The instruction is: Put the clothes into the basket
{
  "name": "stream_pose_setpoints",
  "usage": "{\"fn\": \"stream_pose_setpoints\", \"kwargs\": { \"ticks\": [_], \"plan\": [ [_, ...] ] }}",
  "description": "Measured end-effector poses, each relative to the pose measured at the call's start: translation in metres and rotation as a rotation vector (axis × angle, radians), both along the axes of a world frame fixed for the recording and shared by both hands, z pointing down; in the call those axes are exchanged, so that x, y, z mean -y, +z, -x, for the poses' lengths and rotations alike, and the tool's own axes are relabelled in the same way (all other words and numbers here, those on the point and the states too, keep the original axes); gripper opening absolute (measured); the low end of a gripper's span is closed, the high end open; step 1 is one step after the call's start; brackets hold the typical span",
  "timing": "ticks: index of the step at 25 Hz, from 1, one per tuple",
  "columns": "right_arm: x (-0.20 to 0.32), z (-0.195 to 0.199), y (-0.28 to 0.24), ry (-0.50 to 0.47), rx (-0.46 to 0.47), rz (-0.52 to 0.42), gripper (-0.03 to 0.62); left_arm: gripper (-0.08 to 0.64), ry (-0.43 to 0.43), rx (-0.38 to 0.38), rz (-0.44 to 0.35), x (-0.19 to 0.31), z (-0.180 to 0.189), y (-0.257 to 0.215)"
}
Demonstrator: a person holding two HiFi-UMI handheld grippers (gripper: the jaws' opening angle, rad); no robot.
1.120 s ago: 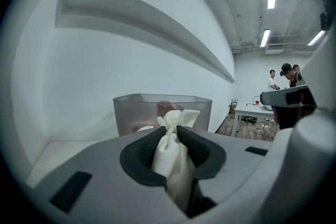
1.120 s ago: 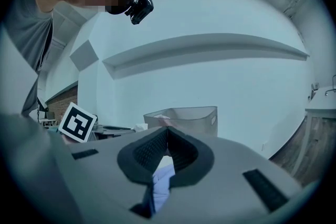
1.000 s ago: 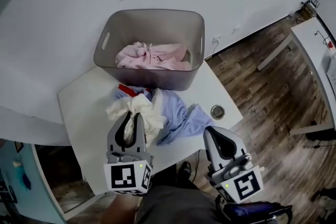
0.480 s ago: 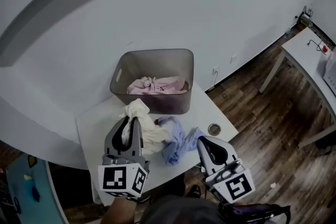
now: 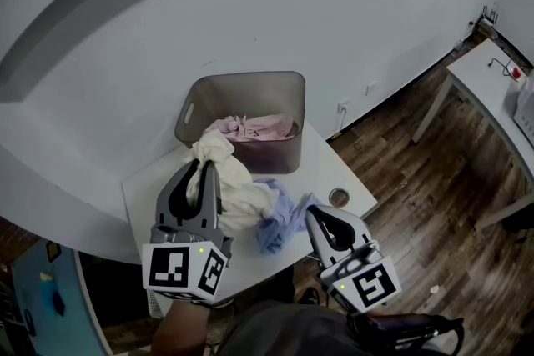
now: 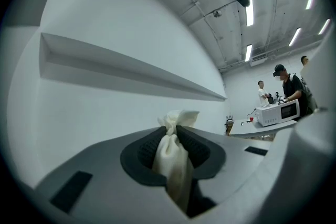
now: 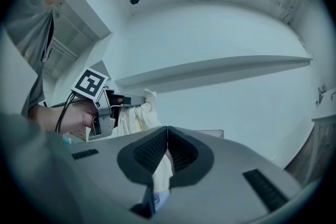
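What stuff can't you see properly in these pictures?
- Head view: the floor of the basket, covered by the pink clothes.
- Head view: part of the blue garment, under the cream cloth and behind the right hand-held gripper.
- Head view: the small round thing on the table, too small to name.
- Left gripper view: table and basket don't show; the left hand-held gripper fills the bottom.
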State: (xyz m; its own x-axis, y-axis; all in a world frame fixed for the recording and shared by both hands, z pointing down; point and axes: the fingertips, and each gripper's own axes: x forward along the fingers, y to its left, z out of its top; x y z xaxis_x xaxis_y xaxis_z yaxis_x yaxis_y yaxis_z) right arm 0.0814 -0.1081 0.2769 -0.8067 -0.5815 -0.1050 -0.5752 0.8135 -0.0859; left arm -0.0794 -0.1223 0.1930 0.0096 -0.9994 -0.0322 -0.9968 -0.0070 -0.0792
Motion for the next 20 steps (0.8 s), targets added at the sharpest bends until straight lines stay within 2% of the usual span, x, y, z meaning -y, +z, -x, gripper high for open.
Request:
{"fn": "stream_pose_setpoints", "kwargs": {
  "ticks": [9, 13, 14, 18, 20],
  "plan": [
    [0.001, 0.027, 0.005, -0.069, 0.007, 0.005, 0.009, 0.069, 0.029, 0.024, -0.034, 0.009, 0.004, -0.037],
    [-0.005, 0.047, 0.005, -0.137, 0.011, -0.001, 0.015, 0.069, 0.048, 0.042, -0.061, 0.012, 0.003, -0.063],
    [-0.008, 0.052, 0.006, -0.163, 0.006, -0.002, 0.046, 0.069, 0.054, 0.044, -0.064, 0.012, 0.002, -0.068],
    [-0.022, 0.079, 0.022, -0.278, -0.068, 0.002, 0.305, 0.069, 0.076, 0.049, -0.075, 0.010, -0.005, -0.083],
    [-0.028, 0.093, 0.036, -0.323, -0.108, 0.014, 0.400, 0.069, 0.083, 0.048, -0.079, 0.008, -0.006, -0.088]
  ]
}}
